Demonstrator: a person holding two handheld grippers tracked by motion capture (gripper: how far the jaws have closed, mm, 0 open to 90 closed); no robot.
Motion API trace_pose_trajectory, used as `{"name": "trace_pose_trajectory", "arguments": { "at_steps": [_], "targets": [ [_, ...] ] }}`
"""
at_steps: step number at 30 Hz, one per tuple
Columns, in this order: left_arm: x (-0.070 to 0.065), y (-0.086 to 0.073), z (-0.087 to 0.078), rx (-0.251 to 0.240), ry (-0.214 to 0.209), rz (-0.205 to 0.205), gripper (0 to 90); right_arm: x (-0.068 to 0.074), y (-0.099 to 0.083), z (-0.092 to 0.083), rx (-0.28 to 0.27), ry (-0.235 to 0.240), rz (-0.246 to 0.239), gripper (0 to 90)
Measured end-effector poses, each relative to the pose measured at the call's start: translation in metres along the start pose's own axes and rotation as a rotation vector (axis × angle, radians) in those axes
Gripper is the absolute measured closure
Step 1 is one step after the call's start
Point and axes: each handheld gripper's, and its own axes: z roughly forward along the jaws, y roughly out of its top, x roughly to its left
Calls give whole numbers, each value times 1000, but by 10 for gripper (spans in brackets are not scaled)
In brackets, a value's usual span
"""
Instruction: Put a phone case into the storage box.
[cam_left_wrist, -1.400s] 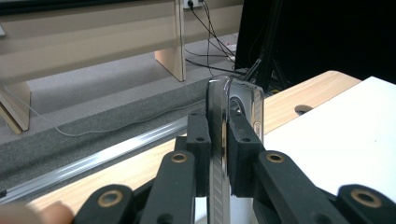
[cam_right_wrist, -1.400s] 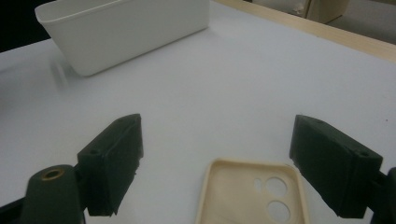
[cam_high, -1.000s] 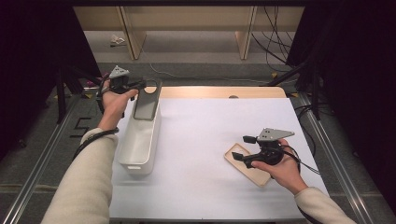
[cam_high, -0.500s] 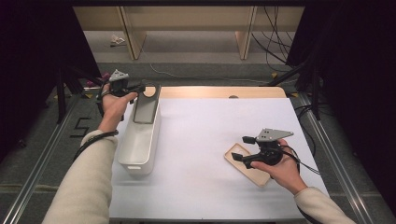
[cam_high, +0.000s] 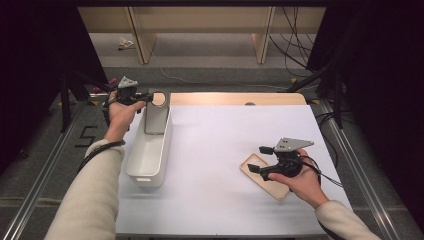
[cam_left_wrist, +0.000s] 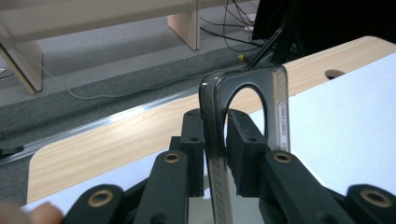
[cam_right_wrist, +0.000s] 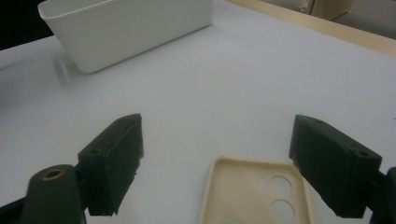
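Grey phone case pinched at upper left; cream case lying flat at lower right

No readable writing or brand on either case; the left gripper (cam_high: 150, 95), upper left of the high view, has just been easing its jaws apart yet pinches the edge of the dark grey phone case (cam_left_wrist: 243, 116), which stands over the far end of the white bin (cam_high: 150, 150); the right gripper (cam_high: 260, 159), lower right, holds its jaws spread wide above the cream phone case (cam_right_wrist: 254, 193), flat on the white mat (cam_high: 225, 140), pads (cam_right_wrist: 114, 161) clear of it.
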Motion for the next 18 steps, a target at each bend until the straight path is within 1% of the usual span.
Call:
{"name": "trace_pose_trajectory", "arguments": {
  "at_steps": [2,8,9,10,11,17,18],
  "targets": [
    [0,-1,1,16,15,4,760,0,0,0,1,0,0,185],
    [0,-3,3,31,28,5,747,0,0,0,1,2,0,186],
    [0,-3,4,42,32,12,742,0,0,0,2,3,0,186],
    [0,-3,4,42,32,12,739,0,0,0,2,3,0,186],
    [0,-4,5,52,39,22,735,0,0,0,2,3,0,185],
    [-1,-3,6,67,58,34,721,0,0,0,3,5,0,186],
    [-1,-2,7,78,65,41,715,0,0,0,4,5,-1,186]
  ]
}}
